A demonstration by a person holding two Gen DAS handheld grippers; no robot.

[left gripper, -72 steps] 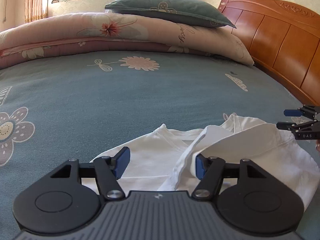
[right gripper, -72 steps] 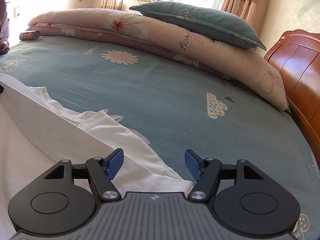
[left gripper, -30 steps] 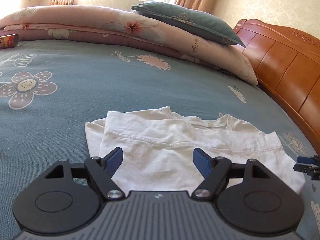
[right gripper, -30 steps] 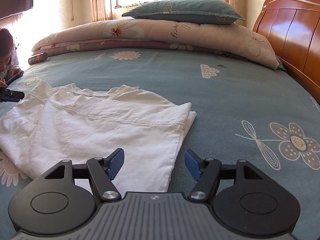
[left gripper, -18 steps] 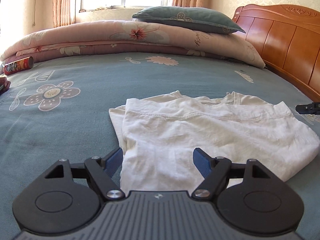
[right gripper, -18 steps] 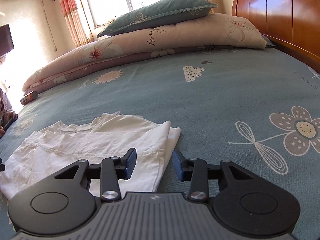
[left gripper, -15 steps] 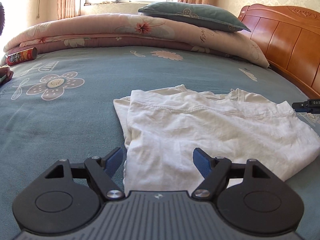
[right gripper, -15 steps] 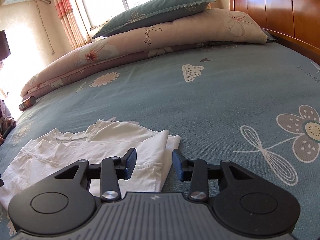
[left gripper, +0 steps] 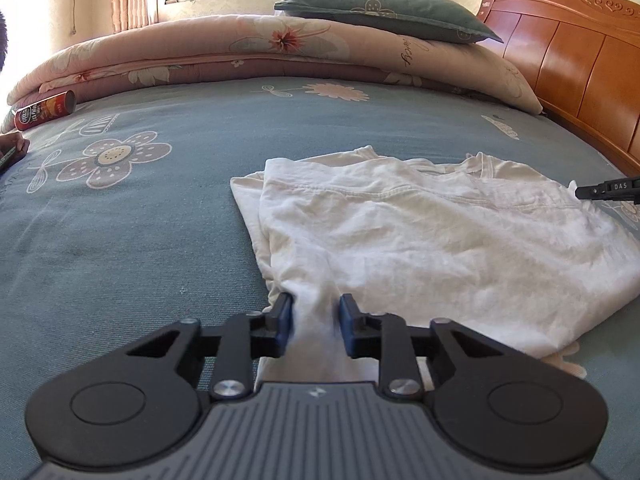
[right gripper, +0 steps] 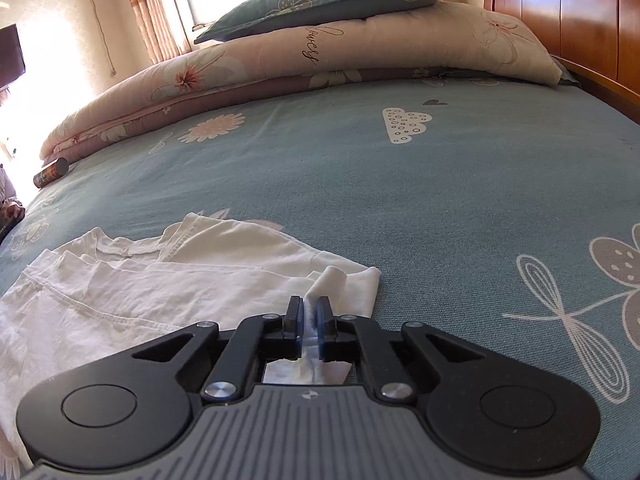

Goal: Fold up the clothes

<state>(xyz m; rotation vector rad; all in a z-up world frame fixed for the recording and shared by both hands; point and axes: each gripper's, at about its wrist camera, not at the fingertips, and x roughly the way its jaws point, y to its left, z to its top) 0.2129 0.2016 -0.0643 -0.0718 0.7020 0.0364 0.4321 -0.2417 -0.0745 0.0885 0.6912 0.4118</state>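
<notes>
**Both grippers pinching near corners of one shirt**

Left wrist view: the left gripper (left gripper: 314, 322) is closing on the near-left corner of one white cotton T-shirt (left gripper: 440, 236), cloth bunching between its jaws. The shirt is lying partly folded on the blue floral bedsheet (left gripper: 140, 240), long axis running left-right, ahead of the tool.

Right wrist view: the right gripper (right gripper: 307, 326) is clamping the near-right corner, jaws nearly together. Two grippers, each nearest its own corner.

Bed with blue-grey flower-print sheet (left gripper: 168, 216), orange wooden headboard (left gripper: 576, 76). Lying on it: crumpled white cotton T-shirt (left gripper: 440, 240), folded pink floral quilt (left gripper: 248, 56) along the far edge, red cylindrical can (left gripper: 45, 110) on its side beside the quilt.
</notes>
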